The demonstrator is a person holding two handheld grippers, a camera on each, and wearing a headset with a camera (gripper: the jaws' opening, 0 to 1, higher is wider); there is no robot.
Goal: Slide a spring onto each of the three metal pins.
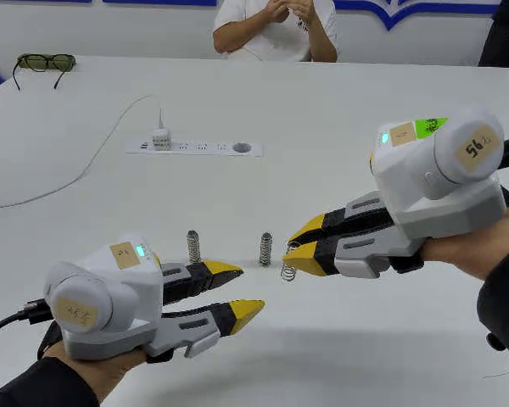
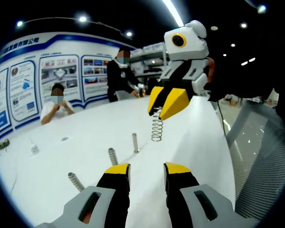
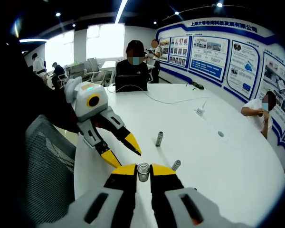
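Note:
Two upright metal pins carry springs on the white table (image 1: 365,339): one (image 1: 193,246) on the left, one (image 1: 265,248) in the middle. In the left gripper view a third pin (image 2: 135,142) stands bare beyond the two sprung pins (image 2: 113,156) (image 2: 75,181). My right gripper (image 1: 290,250) is shut on a loose spring (image 1: 288,264), which hangs from its tips just right of the middle pin. That spring (image 2: 156,128) dangles above and slightly right of the bare pin. My left gripper (image 1: 237,288) stands open with nothing in it, in front of the pins.
A white power strip (image 1: 195,147) with a plug and a cable lies at mid-table. Dark glasses (image 1: 44,61) rest at the far left corner. A person (image 1: 276,30) sits across the table. A mesh chair (image 2: 256,142) stands at the table's side.

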